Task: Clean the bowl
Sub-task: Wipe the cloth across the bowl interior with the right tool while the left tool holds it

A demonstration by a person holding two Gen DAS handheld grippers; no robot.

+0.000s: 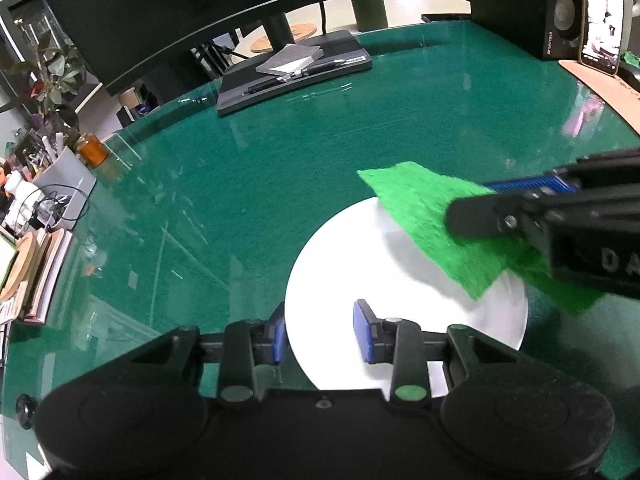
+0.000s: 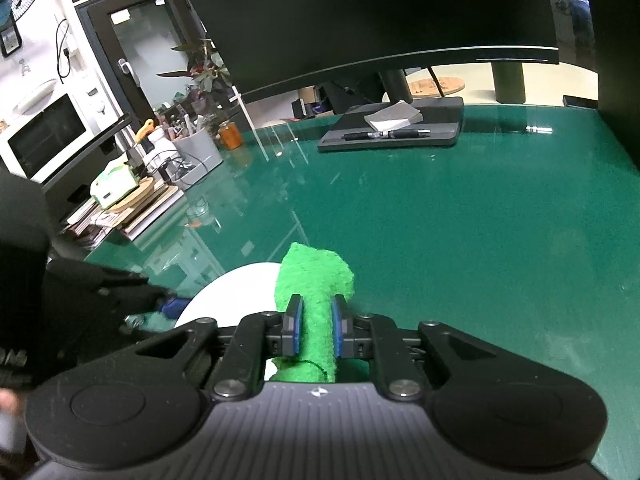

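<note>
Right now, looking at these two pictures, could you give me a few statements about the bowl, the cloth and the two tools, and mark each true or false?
1. The right tool grips a green cloth. True.
2. The bowl is red. False: it is white.
3. The left tool straddles the bowl's rim, one finger inside and one outside. True.
4. The cloth lies flat on the table, far from the bowl. False: it is held up over the bowl.
5. A pen lies on a dark tray under the monitor. True.
6. The table is bare wood. False: its top is glossy green.
</note>
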